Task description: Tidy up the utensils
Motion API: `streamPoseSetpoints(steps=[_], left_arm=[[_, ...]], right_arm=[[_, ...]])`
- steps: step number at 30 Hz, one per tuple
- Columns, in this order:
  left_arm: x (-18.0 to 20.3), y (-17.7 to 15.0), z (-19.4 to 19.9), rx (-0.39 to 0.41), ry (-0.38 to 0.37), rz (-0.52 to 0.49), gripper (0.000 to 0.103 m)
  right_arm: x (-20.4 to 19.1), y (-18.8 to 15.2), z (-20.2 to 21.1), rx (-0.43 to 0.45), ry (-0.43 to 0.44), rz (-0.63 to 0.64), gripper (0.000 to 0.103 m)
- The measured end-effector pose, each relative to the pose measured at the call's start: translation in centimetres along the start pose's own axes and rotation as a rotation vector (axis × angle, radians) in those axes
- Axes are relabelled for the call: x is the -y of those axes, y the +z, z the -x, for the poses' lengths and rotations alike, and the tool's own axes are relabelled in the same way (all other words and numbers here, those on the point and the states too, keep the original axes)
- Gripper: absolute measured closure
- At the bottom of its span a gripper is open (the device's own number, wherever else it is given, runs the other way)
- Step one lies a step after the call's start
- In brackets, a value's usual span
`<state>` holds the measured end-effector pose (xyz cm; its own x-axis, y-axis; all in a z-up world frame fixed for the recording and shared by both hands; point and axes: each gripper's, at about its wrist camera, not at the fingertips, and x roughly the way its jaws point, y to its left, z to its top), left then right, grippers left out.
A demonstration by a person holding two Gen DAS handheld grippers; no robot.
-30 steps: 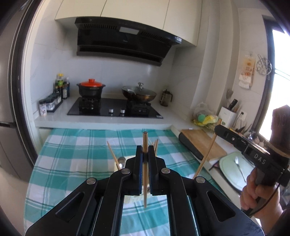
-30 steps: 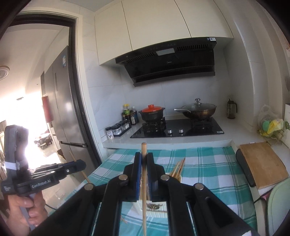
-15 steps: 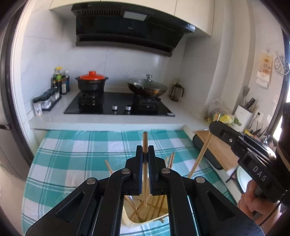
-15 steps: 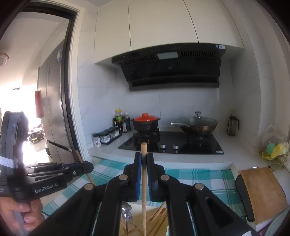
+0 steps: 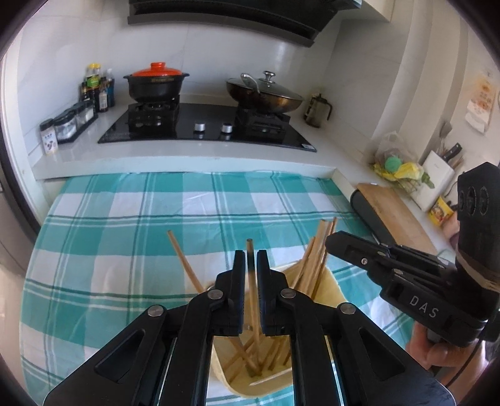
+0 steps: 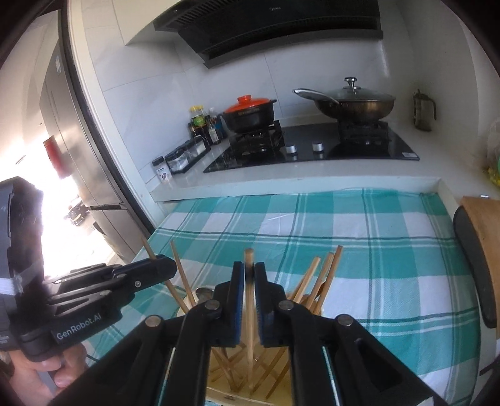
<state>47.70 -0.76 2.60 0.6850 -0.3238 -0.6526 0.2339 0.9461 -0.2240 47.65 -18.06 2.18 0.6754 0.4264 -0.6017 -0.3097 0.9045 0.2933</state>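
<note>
**Two chopsticks poised in the holder**

The left tool is closed on a pale wooden chopstick, which stands nearly upright with its lower end down inside the yellow holder. The right tool is likewise closed on a second chopstick, upright over the same holder. More slim, round-tipped chopsticks lean out fanwise. The holder sits on the bench's teal checked cloth.

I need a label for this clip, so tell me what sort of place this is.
A home kitchen, most likely. A gas stove carries a pot with an orange lid and a lidded wok, a range hood hangs above, and sauce bottles stand on the counter.
</note>
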Motion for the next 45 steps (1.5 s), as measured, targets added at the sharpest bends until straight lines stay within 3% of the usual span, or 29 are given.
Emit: streamPoseSetpoints(steps=[2,4,6,11,13,15,19,21,23,31,45], left_arm=[[-0.3,-0.2,0.8,0.017,0.017,0.006,0.058],[-0.5,-0.6,2.3,0.056,0.043,-0.005,0.049],[-0.4,-1.0,3.8,0.084,0.059,-0.021,0.043],[0.4,-3.4,8.7,0.190,0.147,-0.064,0.002],[1.2,-5.2,10.6,0.239,0.203,-0.087,0.001],[2.2,-7.2,11.8,0.258,0.267,-0.105,0.001],[3.4,-11.2,13.0,0.247,0.352,-0.098,0.000],[3.8,-13.1,13.7,0.253,0.421,-0.078,0.000],[4.2,-15.1,14.6,0.279,0.474,-0.074,0.000],[3.8,-18.3,16.5,0.157,0.398,0.004,0.001],[4.2,-19.9,19.4,0.113,0.338,0.016,0.000]], right_arm=[[0.1,-0.1,0.3,0.009,0.002,-0.011,0.094],[0.1,-0.1,1.4,0.034,0.000,-0.017,0.084],[-0.1,-0.2,3.1,0.067,-0.013,-0.007,0.067],[-1.6,-0.9,8.4,0.133,-0.053,0.063,0.052],[-2.4,-1.9,10.7,0.157,-0.072,0.095,0.048],[-3.3,-3.4,12.7,0.164,-0.096,0.120,0.035],[-4.6,-7.4,15.8,0.148,-0.121,0.142,0.034],[-5.3,-9.7,16.7,0.135,-0.151,0.150,0.023],[-6.0,-12.0,17.6,0.141,-0.183,0.162,0.020],[-8.1,-17.8,18.9,0.102,-0.259,0.168,0.014],[-11.2,-20.0,20.8,0.083,-0.279,0.152,0.014]])
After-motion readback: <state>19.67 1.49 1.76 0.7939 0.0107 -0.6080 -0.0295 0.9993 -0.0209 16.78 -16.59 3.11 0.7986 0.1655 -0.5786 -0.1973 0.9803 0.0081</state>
